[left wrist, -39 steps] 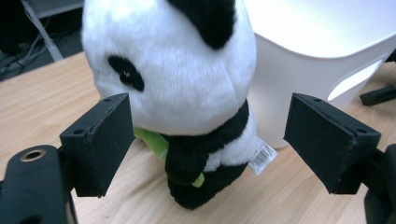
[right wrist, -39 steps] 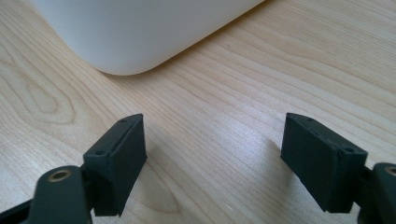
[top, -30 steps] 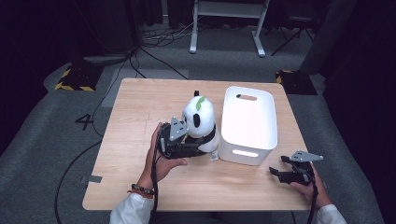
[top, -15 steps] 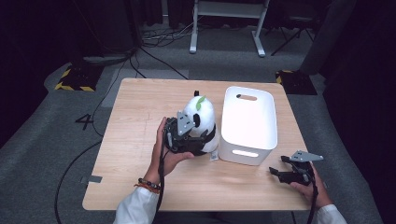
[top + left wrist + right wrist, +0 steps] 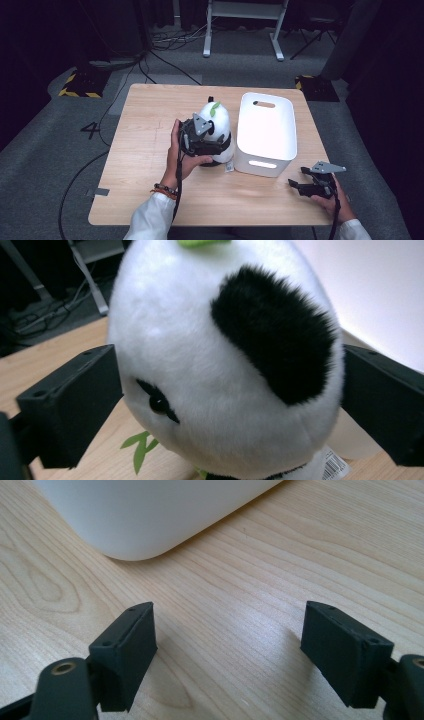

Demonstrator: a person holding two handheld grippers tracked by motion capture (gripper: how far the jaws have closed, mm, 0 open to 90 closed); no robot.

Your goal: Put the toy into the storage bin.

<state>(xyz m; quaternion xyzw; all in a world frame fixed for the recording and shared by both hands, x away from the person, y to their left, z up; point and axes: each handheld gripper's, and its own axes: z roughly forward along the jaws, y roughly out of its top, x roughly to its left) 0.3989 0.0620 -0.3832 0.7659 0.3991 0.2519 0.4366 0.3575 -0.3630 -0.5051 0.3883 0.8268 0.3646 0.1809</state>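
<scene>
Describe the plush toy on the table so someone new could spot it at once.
On the wooden table, find the white rectangular bin right of centre. Directly to its left stands the plush panda, its round head between the wide-apart jaws of the left gripper. It is the soft, furry thing there: white with black patches and a small green leaf on top.

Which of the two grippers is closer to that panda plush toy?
Left. The left gripper has its jaws around the panda plush; the right gripper sits beyond the white bin, near the table's front edge.

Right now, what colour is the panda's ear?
Black, on a white head; the panda's ear shows best in the left gripper view.
</scene>
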